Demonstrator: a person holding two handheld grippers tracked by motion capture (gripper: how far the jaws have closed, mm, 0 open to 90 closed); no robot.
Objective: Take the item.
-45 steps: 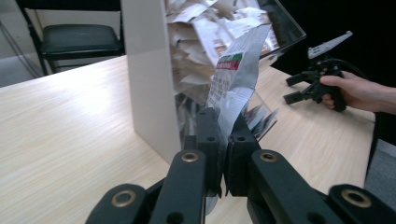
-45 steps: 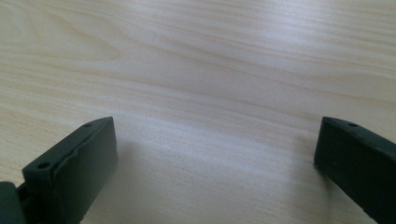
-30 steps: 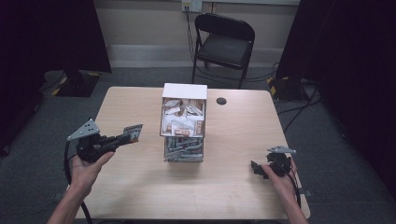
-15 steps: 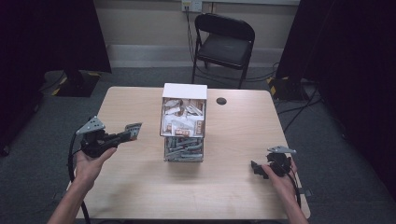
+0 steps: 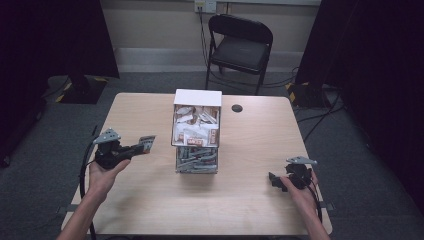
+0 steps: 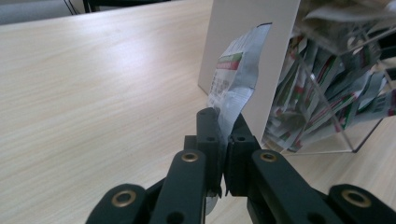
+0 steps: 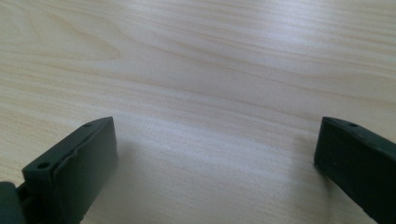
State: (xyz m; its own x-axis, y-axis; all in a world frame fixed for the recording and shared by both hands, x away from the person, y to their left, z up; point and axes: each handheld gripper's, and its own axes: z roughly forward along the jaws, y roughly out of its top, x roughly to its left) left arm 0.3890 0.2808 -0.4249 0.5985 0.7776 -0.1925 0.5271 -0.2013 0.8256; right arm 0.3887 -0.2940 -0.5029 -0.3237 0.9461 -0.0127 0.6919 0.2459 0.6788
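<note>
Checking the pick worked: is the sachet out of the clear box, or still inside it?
Out. The left tool is shut on the sachet, holding it beside the clear box.

The pale wood-grain surface [image 6: 93, 84] looks smooth with a soft sheen. The crinkled silver foil sachet [image 6: 236, 79] at the frame's centre is glossy, its printed label matt. The clear plastic box [image 6: 336, 93] at right is shiny and see-through; its white panel [image 6: 243, 28] looks matt. The left gripper [image 6: 223, 140] is matt black plastic with brass-coloured rivets.

Dim room, table [image 5: 150, 210] evenly lit from above, soft glare on wood, near fingers blurred
</note>
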